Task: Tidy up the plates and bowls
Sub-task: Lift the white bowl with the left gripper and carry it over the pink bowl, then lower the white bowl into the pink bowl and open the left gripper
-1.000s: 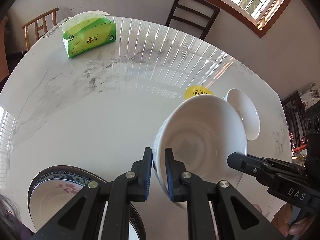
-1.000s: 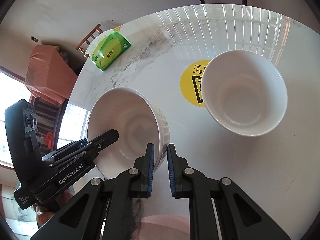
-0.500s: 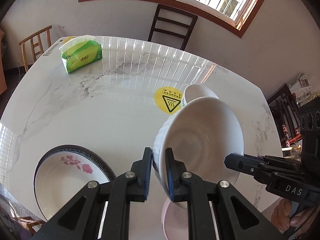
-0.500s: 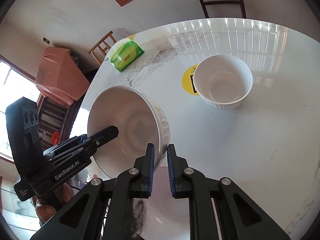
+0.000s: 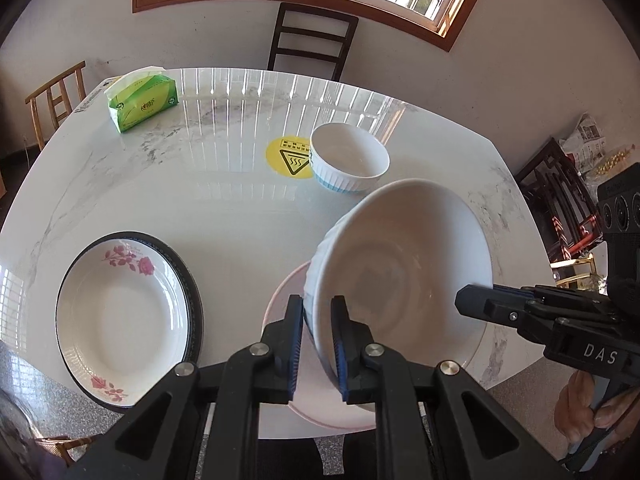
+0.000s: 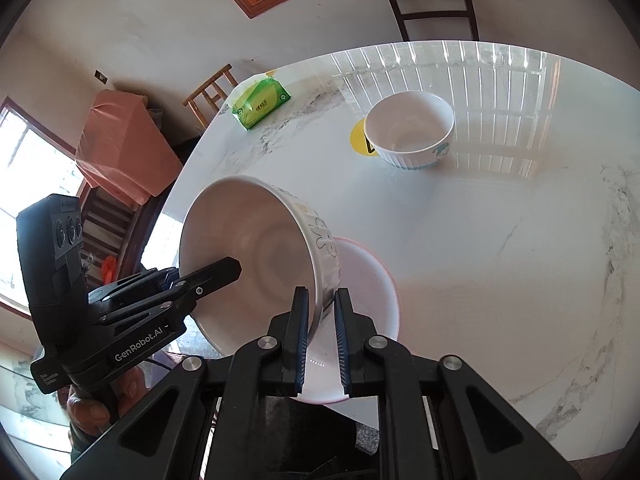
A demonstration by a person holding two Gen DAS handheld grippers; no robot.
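Your large white bowl [image 5: 404, 276], pinched at its rim by both claws, covers most of the pink plate [image 5: 288, 300] beneath it — whether the two touch you cannot tell. Ahead of your left claw [image 5: 316, 344], the small bowl [image 5: 349, 162] hides one edge of the yellow sticker [image 5: 288, 157]. The print on the green tissue pack [image 5: 142, 102] is too small to read. Left of that claw, the flowered plate [image 5: 120, 316] overhangs the worktop [image 5: 224, 208] edge — its underside is hidden.

Tilted white bowl [image 5: 404, 276] above pink plate [image 5: 288, 292].
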